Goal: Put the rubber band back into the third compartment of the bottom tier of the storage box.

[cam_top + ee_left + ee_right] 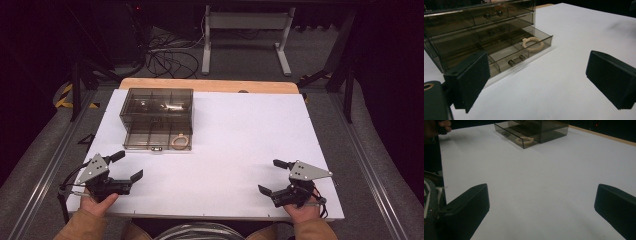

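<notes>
A smoky clear plastic drawer box [157, 111] stands at the back left of the white table [235, 145]. Its bottom drawer [157, 141] [524, 50] is pulled out toward me. In that drawer's right compartment lies a cream-coloured ring [180, 141] [533, 43] [524, 140]. My left gripper [126, 166] rests open near the front left edge, jaws aimed toward the drawer, with nothing between them. My right gripper [272, 176] rests open near the front right edge, also with nothing in it. The left gripper view has its jaws wide apart in front of the drawer.
The box's upper drawers [491, 22] are pushed in, each with a small metal handle. A wooden edge [210, 85] runs along the table's far side. Beyond it stand a metal frame [247, 35] and floor cables [165, 57].
</notes>
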